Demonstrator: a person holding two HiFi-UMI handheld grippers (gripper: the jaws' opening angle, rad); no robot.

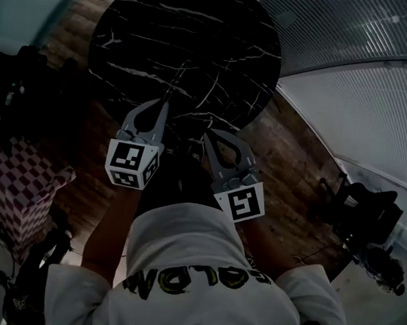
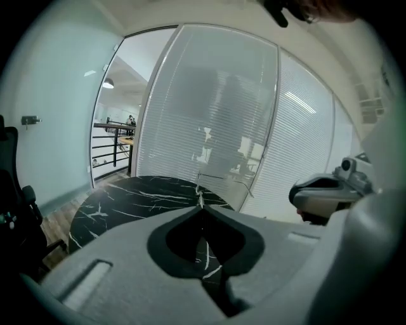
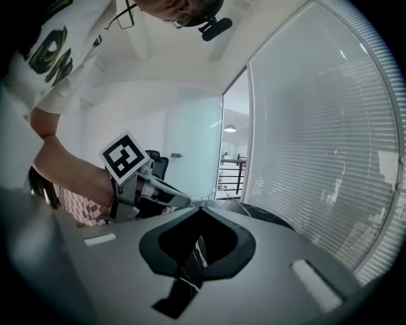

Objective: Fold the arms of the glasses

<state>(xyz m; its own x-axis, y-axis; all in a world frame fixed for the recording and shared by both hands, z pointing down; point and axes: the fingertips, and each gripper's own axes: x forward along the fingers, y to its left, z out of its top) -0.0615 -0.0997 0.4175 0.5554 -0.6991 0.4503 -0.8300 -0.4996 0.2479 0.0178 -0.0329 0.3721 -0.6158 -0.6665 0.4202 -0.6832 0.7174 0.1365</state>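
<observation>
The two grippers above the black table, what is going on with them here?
A person in a white shirt holds the left gripper and the right gripper side by side over the near edge of a round black marble table. Both grippers are shut and hold nothing. I cannot make out the glasses in these views, so the folding is not under way now.

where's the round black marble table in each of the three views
Head view: round black marble table at top centre.
Left gripper view: table left of centre, beyond the shut left gripper.
Right gripper view: table glimpsed through the claw opening of the shut right gripper.
Shared landmark: white slatted blinds, right of the table in every view.
</observation>
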